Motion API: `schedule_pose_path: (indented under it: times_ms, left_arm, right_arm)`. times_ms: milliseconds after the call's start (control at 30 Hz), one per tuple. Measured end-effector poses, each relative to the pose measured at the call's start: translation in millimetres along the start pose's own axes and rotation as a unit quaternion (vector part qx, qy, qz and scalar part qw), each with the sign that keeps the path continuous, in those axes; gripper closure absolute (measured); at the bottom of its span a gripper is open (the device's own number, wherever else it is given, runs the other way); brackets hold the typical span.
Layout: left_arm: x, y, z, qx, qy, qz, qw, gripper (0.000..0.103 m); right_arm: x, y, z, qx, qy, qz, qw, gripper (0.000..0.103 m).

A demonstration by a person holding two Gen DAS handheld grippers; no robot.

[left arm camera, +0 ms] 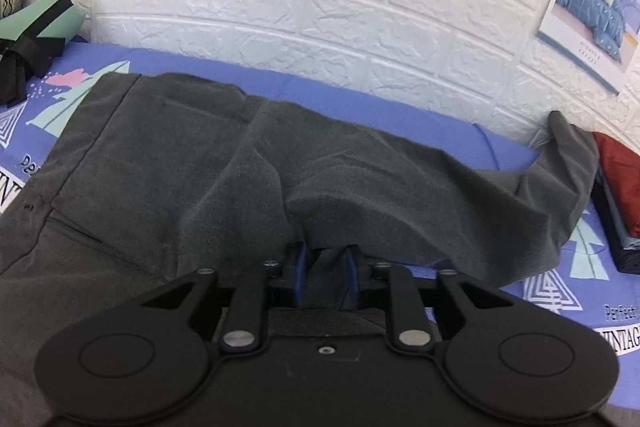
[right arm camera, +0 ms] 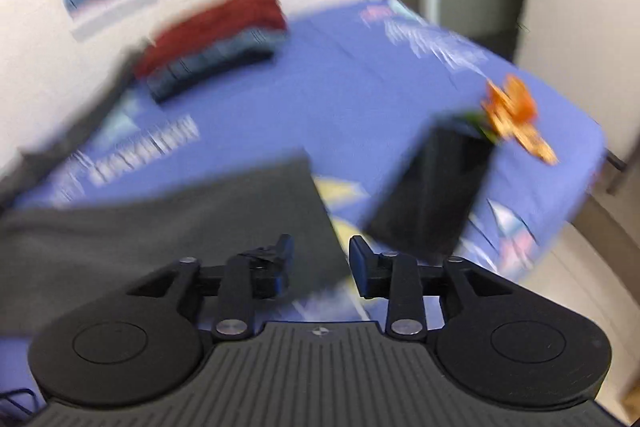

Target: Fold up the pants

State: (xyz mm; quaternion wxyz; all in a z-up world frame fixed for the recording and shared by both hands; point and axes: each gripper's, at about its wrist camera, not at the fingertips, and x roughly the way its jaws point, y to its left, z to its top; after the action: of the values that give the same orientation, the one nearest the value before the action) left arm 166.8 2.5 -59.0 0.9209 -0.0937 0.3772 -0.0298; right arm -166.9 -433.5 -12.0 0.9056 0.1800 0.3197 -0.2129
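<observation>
Dark grey pants lie spread on the blue printed sheet, waistband to the left, one leg running right toward the wall. My left gripper is shut on a bunched fold of the pants near the crotch, cloth pinched between its blue pads. In the blurred right wrist view, a pant leg end lies flat on the sheet. My right gripper is open and empty, just above that leg's right corner.
A stack of folded clothes, red on top, sits at the right by the wall, also in the right wrist view. A black box with an orange object stands right. A green and black item lies far left.
</observation>
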Motion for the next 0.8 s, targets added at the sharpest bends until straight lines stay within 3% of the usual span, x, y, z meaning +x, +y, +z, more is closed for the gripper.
schedule_pose_path:
  times_ms: [33, 67, 100, 133, 233, 300, 467, 533, 567, 667, 800]
  left_arm:
    - [-3.0, -0.9, -0.9, 0.002, -0.003, 0.0, 1.0, 0.034]
    - [-5.0, -0.5, -1.6, 0.004, -0.004, -0.001, 1.0, 0.026]
    - [-6.0, -0.2, -2.0, 0.007, -0.003, -0.002, 1.0, 0.015]
    - [-6.4, 0.1, -2.2, 0.009, 0.0, -0.003, 1.0, 0.012]
    - [-5.8, 1.0, -3.7, 0.015, 0.013, -0.01, 0.9998, 0.01]
    - [-4.2, 0.9, -4.9, 0.017, 0.021, -0.011, 0.9996, 0.01]
    - [-0.3, -1.4, -3.3, 0.017, 0.025, -0.005, 0.9995, 0.01]
    - [1.1, -3.6, -1.8, 0.018, 0.026, -0.003, 0.9995, 0.013]
    - [1.7, -4.8, -1.6, 0.021, 0.027, -0.001, 0.9994, 0.013]
    - [4.5, -7.0, -2.7, 0.023, 0.028, 0.007, 0.9993, 0.011]
    - [9.8, -9.1, -5.0, 0.026, 0.027, 0.016, 0.9992, 0.009]
  right_arm:
    - [4.0, 4.7, 6.6, -0.011, -0.011, 0.014, 1.0, 0.026]
    - [9.1, 8.6, 11.5, -0.028, -0.021, 0.022, 0.999, 0.017]
    - [16.0, 11.9, 15.7, -0.047, -0.027, 0.02, 0.998, 0.016]
    - [24.5, 13.9, 18.7, -0.066, -0.026, 0.015, 0.997, 0.016]
    - [55.6, 4.6, 27.0, -0.073, -0.002, 0.008, 0.997, 0.021]
    - [69.6, -3.7, 27.7, -0.056, 0.019, 0.016, 0.998, 0.03]
    - [85.9, -14.5, 25.1, -0.021, 0.036, 0.04, 0.998, 0.03]
    - [85.9, -16.7, 26.3, -0.007, 0.033, 0.056, 0.998, 0.051]
    - [83.2, -18.0, 27.3, -0.005, 0.023, 0.068, 0.997, 0.092]
    - [79.7, -25.8, 33.3, 0.021, -0.01, 0.056, 0.998, 0.095]
    - [101.0, -29.1, 29.5, 0.039, 0.011, 0.031, 0.999, 0.096]
